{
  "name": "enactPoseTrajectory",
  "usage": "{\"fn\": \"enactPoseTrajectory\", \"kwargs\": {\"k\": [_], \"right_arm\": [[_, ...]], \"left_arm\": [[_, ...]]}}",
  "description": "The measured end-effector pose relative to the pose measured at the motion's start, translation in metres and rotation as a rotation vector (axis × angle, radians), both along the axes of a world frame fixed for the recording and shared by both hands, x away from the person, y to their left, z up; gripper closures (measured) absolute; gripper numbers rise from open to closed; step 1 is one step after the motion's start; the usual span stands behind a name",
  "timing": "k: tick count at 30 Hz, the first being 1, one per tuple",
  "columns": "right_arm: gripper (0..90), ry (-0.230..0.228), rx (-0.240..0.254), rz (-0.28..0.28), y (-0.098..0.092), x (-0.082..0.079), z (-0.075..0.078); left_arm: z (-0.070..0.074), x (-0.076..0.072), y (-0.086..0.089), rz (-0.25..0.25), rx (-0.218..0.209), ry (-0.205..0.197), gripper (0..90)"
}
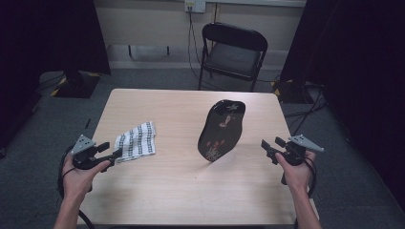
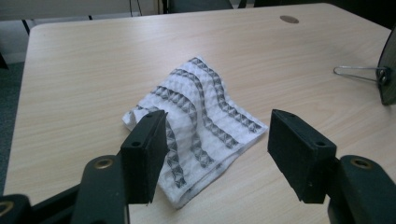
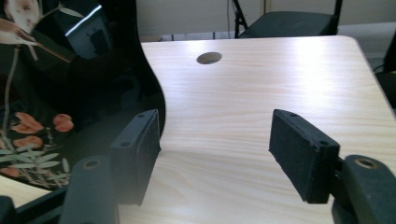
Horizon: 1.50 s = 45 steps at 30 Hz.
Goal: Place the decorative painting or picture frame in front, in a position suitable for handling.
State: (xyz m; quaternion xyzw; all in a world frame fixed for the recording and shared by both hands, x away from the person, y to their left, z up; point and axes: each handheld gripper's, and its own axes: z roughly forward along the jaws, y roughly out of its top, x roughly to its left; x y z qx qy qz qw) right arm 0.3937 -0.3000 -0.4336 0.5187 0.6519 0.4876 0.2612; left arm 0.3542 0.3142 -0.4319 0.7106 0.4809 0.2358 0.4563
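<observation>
A white cloth with dark woven stripes (image 1: 137, 140) lies crumpled on the left of the wooden table (image 1: 181, 191). My left gripper (image 1: 111, 150) hovers at its near edge, open, with nothing pinched. In the left gripper view the cloth (image 2: 201, 116) lies just beyond and between the spread jaws of the gripper (image 2: 215, 135). A glossy black plate painted with flowers (image 1: 221, 130) stands tilted on edge at the table's middle. My right gripper (image 1: 271, 144) is open to its right, apart from it. In the right gripper view the plate (image 3: 70, 84) rises beside the left jaw of the gripper (image 3: 217, 140).
A wire stand (image 2: 359, 72) props the plate from behind. The tabletop has a round cable hole (image 3: 209, 58) near its far edge. A black folding chair (image 1: 233, 50) stands behind the table. Dark curtains hang on both sides, and cables lie on the grey floor.
</observation>
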Motion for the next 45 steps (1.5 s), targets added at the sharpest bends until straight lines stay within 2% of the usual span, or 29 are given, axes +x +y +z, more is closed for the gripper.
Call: {"fn": "enactPoseTrajectory", "kwargs": {"k": [2,3,11,17,21,23,28,34,37,39,40,45], "right_arm": [[37.1,0.004,0.001,0.006,-0.001,0.0,0.0],[42.6,0.027,0.002,0.012,-0.003,-0.001,-0.001],[36.3,0.02,0.006,0.016,-0.002,0.005,-0.003],[37.4,0.026,0.002,0.036,0.001,0.005,-0.005],[36.2,0.009,-0.011,0.052,0.005,0.001,-0.001],[34.0,-0.007,-0.011,0.054,0.007,-0.005,0.001],[28.3,-0.028,-0.019,0.053,0.009,-0.006,0.006],[27.9,-0.023,-0.025,0.083,0.014,-0.004,0.001],[28.1,-0.014,-0.033,0.116,0.021,-0.003,0.0],[28.0,-0.013,-0.039,0.136,0.024,-0.003,0.002],[27.9,-0.019,-0.041,0.145,0.027,-0.003,0.003],[27.8,-0.017,-0.044,0.157,0.031,-0.001,0.002]], "left_arm": [[-0.001,0.0,-0.001,0.001,-0.008,-0.001,37.8],[-0.001,0.001,-0.002,-0.001,-0.008,0.0,37.8],[0.001,0.008,-0.008,-0.017,0.005,-0.003,38.1],[-0.001,0.005,-0.014,-0.035,0.025,0.008,38.3],[-0.006,0.003,-0.016,-0.019,0.008,0.021,38.0],[-0.01,0.0,-0.021,-0.042,0.019,0.037,38.2],[-0.005,0.002,-0.032,-0.081,0.028,0.02,38.9],[-0.001,0.002,-0.048,-0.132,0.021,0.015,39.5],[0.001,0.002,-0.062,-0.173,0.042,0.014,39.6],[0.002,0.003,-0.066,-0.182,0.042,0.01,39.5],[0.006,0.004,-0.072,-0.203,0.063,0.001,39.2],[0.015,0.007,-0.081,-0.218,0.057,-0.024,38.6]]}}
